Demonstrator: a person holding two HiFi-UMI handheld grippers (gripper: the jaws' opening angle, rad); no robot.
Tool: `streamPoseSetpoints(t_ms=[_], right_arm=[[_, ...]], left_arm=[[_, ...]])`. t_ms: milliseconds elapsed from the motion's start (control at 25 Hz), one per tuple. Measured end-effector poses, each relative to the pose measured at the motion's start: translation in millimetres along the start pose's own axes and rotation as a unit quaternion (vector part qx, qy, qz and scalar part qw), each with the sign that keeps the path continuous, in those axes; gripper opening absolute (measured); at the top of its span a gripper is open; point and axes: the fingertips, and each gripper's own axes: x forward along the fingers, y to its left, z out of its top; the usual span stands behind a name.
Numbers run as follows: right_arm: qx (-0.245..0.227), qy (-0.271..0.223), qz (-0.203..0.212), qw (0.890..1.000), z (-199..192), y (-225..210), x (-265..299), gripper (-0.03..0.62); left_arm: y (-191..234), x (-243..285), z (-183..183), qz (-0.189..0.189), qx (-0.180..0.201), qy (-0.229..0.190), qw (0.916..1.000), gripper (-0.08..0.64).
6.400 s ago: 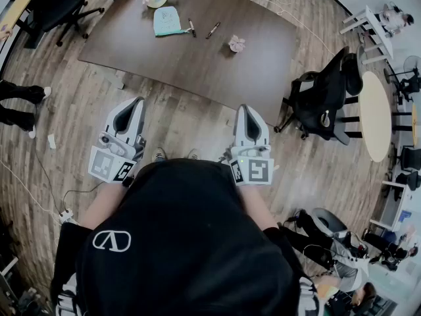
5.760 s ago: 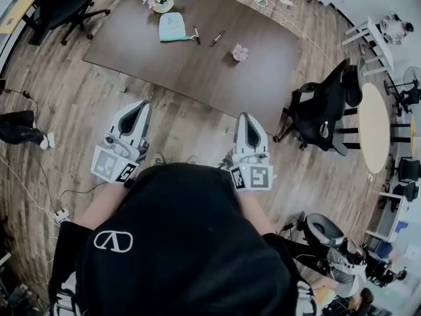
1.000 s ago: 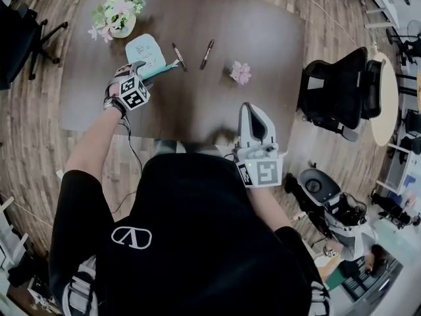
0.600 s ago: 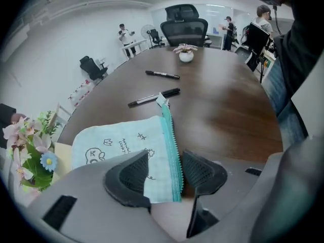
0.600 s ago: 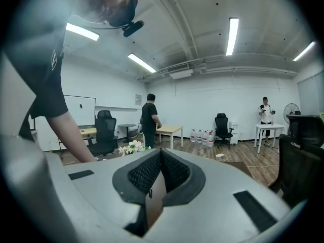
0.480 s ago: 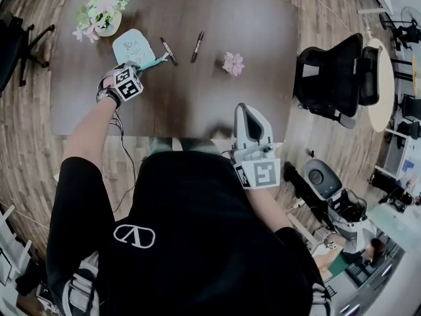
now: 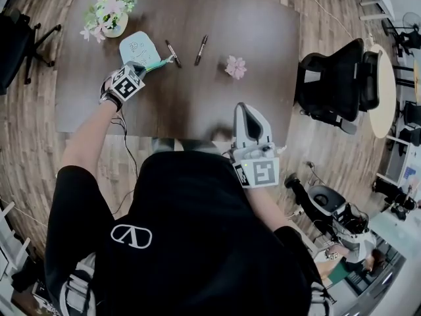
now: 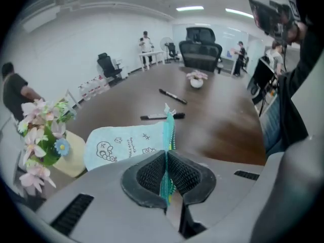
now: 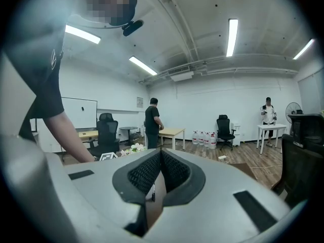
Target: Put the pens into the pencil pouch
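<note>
Dark-brown wood forms the table (image 7: 197,104). At its ten o'clock corner a flower vase (image 7: 108,17) is seen, and at four o'clock from it the pale blue pencil pouch (image 7: 140,45) is laid flat. The pouch's teal zip edge is pinched between the pressed-together jaws of the left gripper (image 7: 139,67), at the pouch's six o'clock. Outside the pouch, at its three o'clock, the left pen (image 7: 172,53) and the right pen (image 7: 201,49) are laid apart on the table, with a pink flower ornament (image 7: 235,66) beyond. At the table's six o'clock edge the right gripper (image 7: 245,110) is held, jaws closed on nothing.
</note>
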Motion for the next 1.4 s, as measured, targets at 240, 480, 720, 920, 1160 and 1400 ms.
streamPoseSetpoints(t_ms=[240, 480, 720, 920, 1160, 1400], right_arm=[[0.008, -0.02, 0.009, 1.0, 7, 0, 9, -0.002], [0.014, -0.033, 0.012, 0.999, 12, -3, 14, -0.002], [0.018, -0.039, 0.011, 0.999, 13, -5, 14, -0.002], [0.02, -0.041, 0.008, 0.999, 11, -9, 14, -0.002], [0.021, -0.041, 0.015, 0.999, 11, -7, 21, -0.002], [-0.01, -0.067, -0.017, 0.998, 28, -15, 28, 0.375]], left_arm=[[-8, -72, 53, -0.018, -0.185, -0.135, 0.9733, 0.015], [-36, -134, 103, -0.072, -0.333, -0.263, 0.9028, 0.015], [-50, -188, 134, -0.072, -0.43, -0.358, 0.8259, 0.015], [-52, -223, 144, -0.039, -0.485, -0.417, 0.7679, 0.015], [-50, -237, 146, -0.026, -0.501, -0.439, 0.7453, 0.015], [-52, -242, 147, -0.029, -0.505, -0.447, 0.738, 0.015]])
